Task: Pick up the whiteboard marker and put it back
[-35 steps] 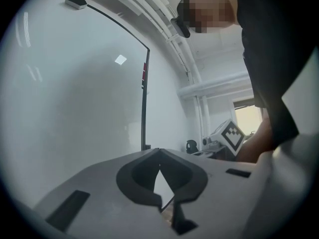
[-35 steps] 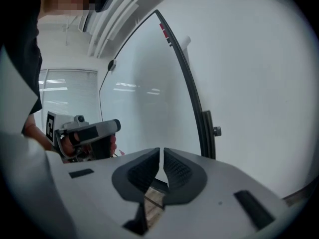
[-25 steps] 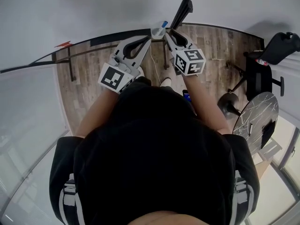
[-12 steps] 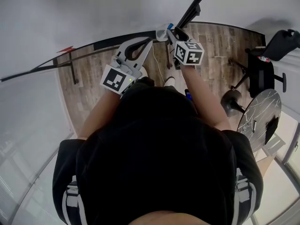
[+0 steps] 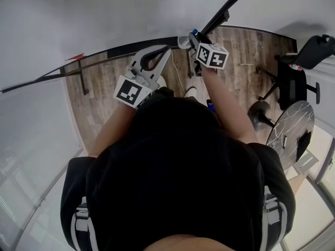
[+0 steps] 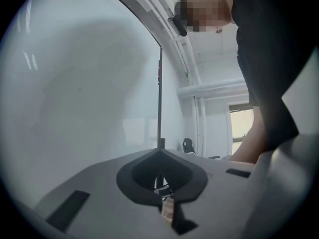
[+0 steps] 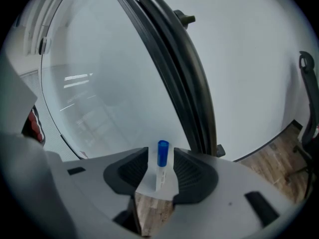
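Note:
The whiteboard marker has a white body and a blue cap; it stands cap-up between the pads of my right gripper. Those jaws are opening, and a thin gap shows on each side of the marker, so the pads do not press it. In the head view the blue cap peeks out at the right gripper's tips, close against the whiteboard. My left gripper is just to its left, its jaws shut with nothing between them.
The whiteboard's black stand pole rises right behind the marker. A black office chair and a round marble-topped table stand to the right on the wooden floor. The person's head and shoulders fill the lower head view.
Both grippers have drifted up and right in the head view, closer to the whiteboard. The right gripper's marker cube has tipped, and the blue cap stays at its tips.

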`<control>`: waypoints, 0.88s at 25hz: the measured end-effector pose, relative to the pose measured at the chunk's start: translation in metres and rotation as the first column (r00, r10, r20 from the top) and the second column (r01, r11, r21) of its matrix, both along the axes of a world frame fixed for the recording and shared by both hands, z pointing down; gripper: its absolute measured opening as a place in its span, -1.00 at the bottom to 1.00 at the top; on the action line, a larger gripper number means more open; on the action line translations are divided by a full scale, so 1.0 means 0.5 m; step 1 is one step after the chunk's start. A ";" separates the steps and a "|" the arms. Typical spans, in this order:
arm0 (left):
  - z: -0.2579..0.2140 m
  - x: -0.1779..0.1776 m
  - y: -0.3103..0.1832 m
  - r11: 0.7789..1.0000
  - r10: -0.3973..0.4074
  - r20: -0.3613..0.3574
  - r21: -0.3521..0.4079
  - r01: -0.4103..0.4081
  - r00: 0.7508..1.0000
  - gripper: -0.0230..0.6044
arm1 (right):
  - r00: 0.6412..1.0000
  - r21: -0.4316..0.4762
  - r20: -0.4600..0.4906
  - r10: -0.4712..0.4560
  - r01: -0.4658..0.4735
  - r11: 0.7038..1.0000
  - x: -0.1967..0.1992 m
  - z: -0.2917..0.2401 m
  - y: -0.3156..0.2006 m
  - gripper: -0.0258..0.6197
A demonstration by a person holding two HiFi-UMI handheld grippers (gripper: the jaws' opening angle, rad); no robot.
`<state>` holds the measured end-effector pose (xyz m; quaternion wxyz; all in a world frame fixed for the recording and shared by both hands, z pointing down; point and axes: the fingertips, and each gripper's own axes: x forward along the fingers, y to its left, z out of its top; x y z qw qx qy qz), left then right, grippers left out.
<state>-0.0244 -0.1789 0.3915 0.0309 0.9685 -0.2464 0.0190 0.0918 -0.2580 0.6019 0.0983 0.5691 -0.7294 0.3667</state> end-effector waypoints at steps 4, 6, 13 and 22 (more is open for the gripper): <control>0.003 -0.011 -0.009 1.000 -0.009 0.002 -0.007 0.009 1.000 -0.92 | 1.000 -0.020 0.010 0.013 -0.013 1.000 -0.004 0.012 -0.013 -0.45; 0.000 -0.012 -0.012 1.000 -0.013 0.001 -0.003 0.013 1.000 -0.92 | 1.000 -0.025 0.017 0.022 -0.022 0.999 -0.003 0.014 -0.018 -0.47; 0.016 -0.018 -0.017 0.999 -0.026 0.020 -0.020 0.026 0.999 -0.92 | 0.999 -0.008 0.006 0.042 -0.042 0.999 0.002 0.006 -0.028 -0.69; 0.004 -0.008 -0.012 1.000 -0.024 -0.009 -0.004 0.024 1.000 -0.92 | 0.997 0.076 -0.059 -0.044 0.049 0.996 -0.024 -0.041 -0.020 -0.70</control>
